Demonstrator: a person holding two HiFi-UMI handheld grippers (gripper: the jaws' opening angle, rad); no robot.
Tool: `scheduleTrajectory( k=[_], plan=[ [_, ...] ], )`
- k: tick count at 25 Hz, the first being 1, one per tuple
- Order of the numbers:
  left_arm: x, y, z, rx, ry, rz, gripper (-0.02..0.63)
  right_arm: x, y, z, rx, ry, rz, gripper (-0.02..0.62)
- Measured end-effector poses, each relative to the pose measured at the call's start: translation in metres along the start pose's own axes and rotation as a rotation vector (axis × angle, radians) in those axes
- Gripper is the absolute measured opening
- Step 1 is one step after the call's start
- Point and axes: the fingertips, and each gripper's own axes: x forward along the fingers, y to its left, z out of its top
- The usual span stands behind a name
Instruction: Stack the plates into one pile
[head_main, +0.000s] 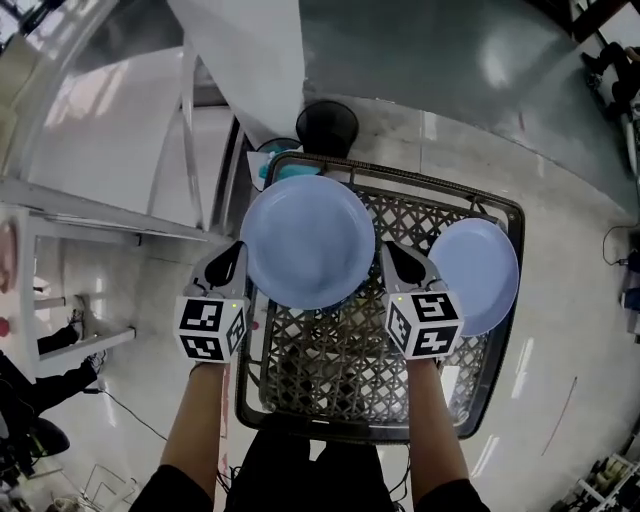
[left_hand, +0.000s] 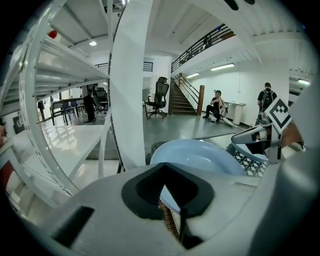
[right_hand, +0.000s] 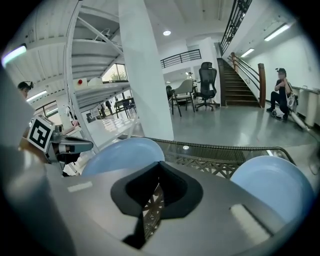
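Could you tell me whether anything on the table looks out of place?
The smaller blue plate sits hard against the wicker table's right rim, its edge seeming to overhang slightly. The larger plate looks fine; nothing is spilled or broken.

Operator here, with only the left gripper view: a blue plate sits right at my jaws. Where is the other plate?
Observer: A second plate lies on the right side of the table, beyond the right gripper.
Operator: What is the right gripper doing?
Observer: It is shut beside the right rim of the blue plate, opposite the left gripper.
Operator: Anything else nearby?
Observer: Something teal peeks out past the blue plate's far edge.
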Motion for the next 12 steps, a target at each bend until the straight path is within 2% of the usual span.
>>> scheduleTrajectory(
  k=[12],
  plan=[
    [0.004, -0.047, 0.013, 0.055, 0.008, -0.049, -0.005, -0.041, -0.039, -0.011, 0.062, -0.024, -0.058, 0.009]
  ],
)
